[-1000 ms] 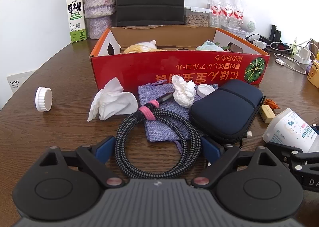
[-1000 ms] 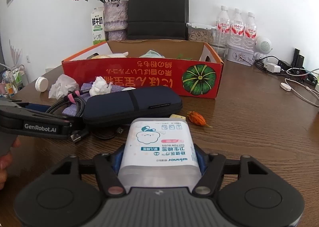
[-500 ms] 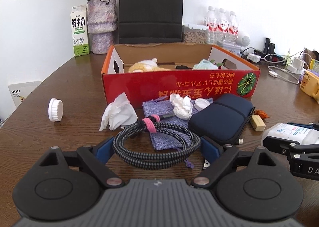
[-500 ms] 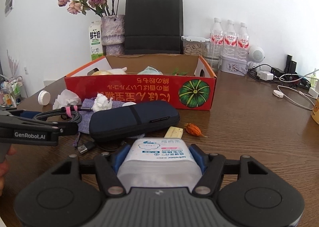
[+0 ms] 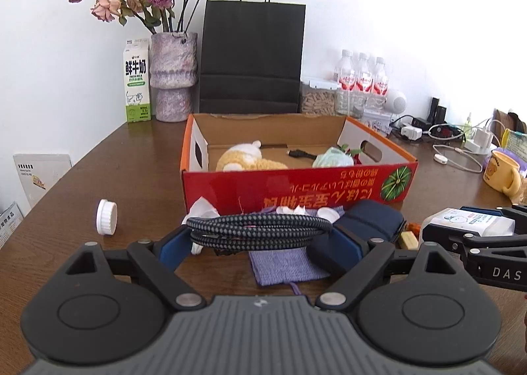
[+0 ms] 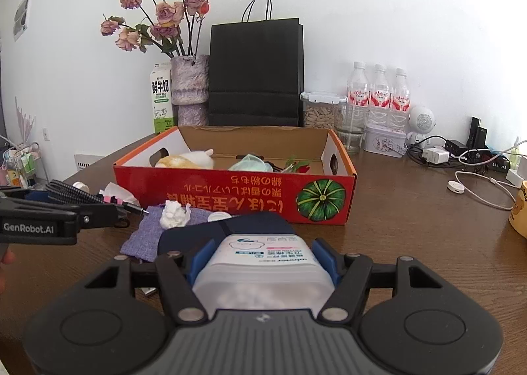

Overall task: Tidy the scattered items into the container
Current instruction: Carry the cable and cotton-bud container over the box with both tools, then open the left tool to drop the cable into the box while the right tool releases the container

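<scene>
L gripper (image 5: 262, 236) clamped on cable coil, R gripper (image 6: 262, 258) clamped on swab box

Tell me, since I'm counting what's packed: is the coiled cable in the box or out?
Out. The coiled cable is held in the left gripper, short of the red box.

Red box (image 5: 296, 190), black-grey braided cable (image 5: 260, 230), purple cloth (image 5: 286, 264)

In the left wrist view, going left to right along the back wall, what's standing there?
Milk carton → vase → black bag → clear jar → water bottles.
</scene>
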{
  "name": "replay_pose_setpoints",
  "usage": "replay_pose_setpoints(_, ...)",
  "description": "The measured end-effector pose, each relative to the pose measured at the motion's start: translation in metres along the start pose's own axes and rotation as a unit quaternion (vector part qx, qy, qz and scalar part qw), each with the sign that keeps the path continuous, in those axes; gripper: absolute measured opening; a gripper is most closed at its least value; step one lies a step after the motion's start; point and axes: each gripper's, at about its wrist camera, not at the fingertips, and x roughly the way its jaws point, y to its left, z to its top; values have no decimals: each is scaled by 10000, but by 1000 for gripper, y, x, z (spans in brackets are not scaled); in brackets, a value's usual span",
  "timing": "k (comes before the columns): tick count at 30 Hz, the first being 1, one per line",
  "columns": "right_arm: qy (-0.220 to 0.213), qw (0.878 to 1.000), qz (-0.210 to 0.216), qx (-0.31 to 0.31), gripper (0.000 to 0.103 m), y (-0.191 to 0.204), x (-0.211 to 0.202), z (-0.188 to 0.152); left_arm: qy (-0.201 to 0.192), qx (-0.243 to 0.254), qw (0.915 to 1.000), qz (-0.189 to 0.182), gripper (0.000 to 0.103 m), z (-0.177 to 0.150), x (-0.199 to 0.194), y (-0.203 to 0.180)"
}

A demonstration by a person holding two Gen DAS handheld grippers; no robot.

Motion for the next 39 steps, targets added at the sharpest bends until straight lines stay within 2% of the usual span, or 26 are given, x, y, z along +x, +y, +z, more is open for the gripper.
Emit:
replay_pose_setpoints(12,-574,9983,24,-98,64,1,13,52,-494,23,9986,-170,90,47,12,-6)
replay_pose_setpoints(22,-827,9965,1,-126,64,-11,59,105,-756,71,9969,-180,90,95,58,-9)
replay_pose_setpoints(27,-863,9963,15,-53,64,-17,93,126,-723,-1,9973,-158,90,114,93,-9)
replay_pose_setpoints(33,-666,9978,35,-43,64,-27,138,139,-611,-46,9981,-94,90,124,132,-9)
replay_pose_setpoints(39,-330,9994,53,-2,64,-34,182,137,-247,-104,9996,117,90,118,168,-5)
